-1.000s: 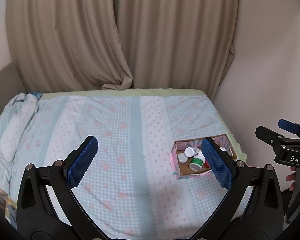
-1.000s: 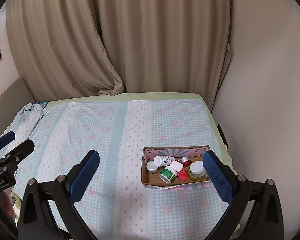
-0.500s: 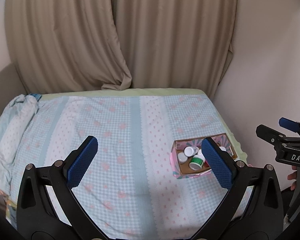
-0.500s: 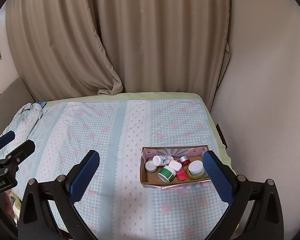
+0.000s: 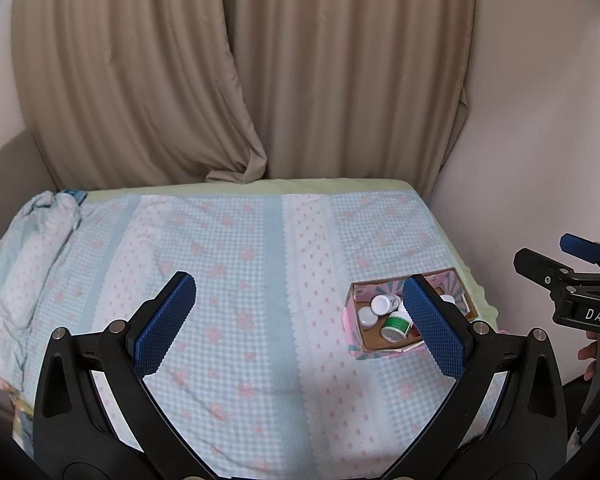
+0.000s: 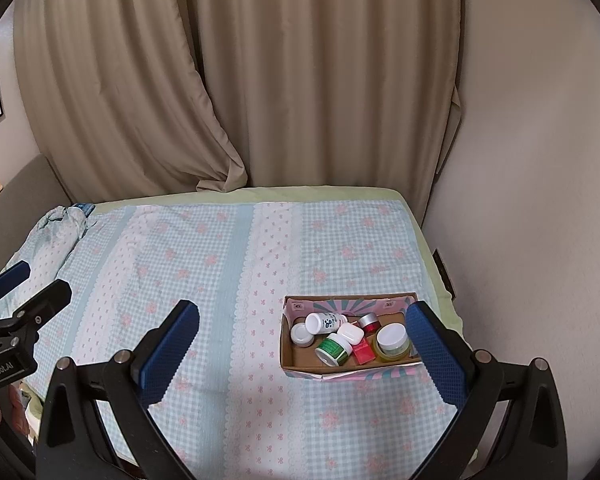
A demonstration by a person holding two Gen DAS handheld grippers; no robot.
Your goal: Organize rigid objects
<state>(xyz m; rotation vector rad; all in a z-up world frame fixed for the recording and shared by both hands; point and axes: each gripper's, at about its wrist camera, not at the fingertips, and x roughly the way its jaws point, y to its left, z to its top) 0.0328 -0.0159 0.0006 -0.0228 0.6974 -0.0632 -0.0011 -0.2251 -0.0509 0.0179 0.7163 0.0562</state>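
Observation:
A shallow cardboard box (image 6: 300, 365) with pink patterned sides sits on the bed at the right; it also shows in the left wrist view (image 5: 354, 328). It holds several small containers: a white bottle (image 6: 325, 322) on its side, a green-labelled jar (image 6: 333, 348), a red piece (image 6: 363, 353), a red-lidded jar (image 6: 369, 321) and a white-lidded jar (image 6: 392, 341). My left gripper (image 5: 300, 320) is open and empty above the bed, left of the box. My right gripper (image 6: 302, 344) is open and empty, held above and in front of the box.
The bed (image 6: 220, 264) has a blue checked cover with pink flowers. A bunched blanket (image 6: 58, 232) lies at its far left. Beige curtains (image 6: 260, 80) hang behind. A wall (image 6: 540, 200) runs close along the bed's right side.
Both grippers have drifted slightly; the box sits a little lower and closer in the right wrist view. Both stay open and empty.

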